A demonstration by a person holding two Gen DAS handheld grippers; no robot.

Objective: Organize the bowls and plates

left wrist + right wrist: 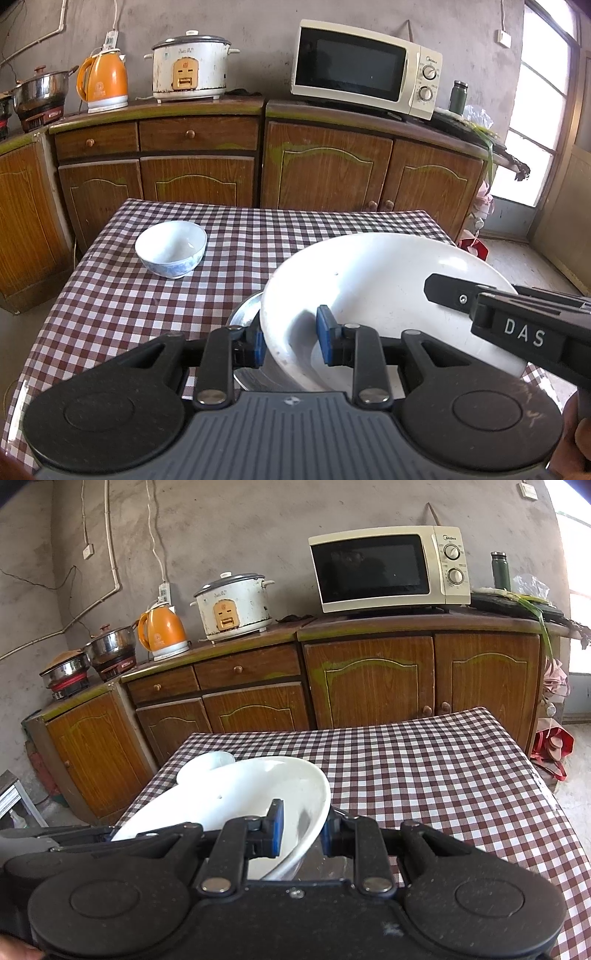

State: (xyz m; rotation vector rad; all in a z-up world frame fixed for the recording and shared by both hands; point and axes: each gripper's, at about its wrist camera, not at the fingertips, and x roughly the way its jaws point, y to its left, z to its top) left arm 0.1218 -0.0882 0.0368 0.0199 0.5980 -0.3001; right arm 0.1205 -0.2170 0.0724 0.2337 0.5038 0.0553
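A large white plate (388,280) is tilted above the checked table (110,295), held from two sides. My left gripper (291,339) is shut on its near left rim, one blue pad inside the plate and one outside. My right gripper (439,291) reaches in from the right onto the opposite rim. In the right wrist view the right gripper (301,829) is shut on the plate (240,794), and the left gripper (85,838) shows at the far left. A steel dish (243,314) lies under the plate. A small blue-and-white bowl (170,248) stands upright on the table's far left, partly hidden behind the plate (207,762).
The red-and-white checked cloth (443,775) covers the table. Behind it runs a wooden cabinet (325,170) carrying a microwave (365,70), a rice cooker (188,66), an orange kettle (103,83) and a steel pot (40,88). A red bag (554,742) lies on the floor at right.
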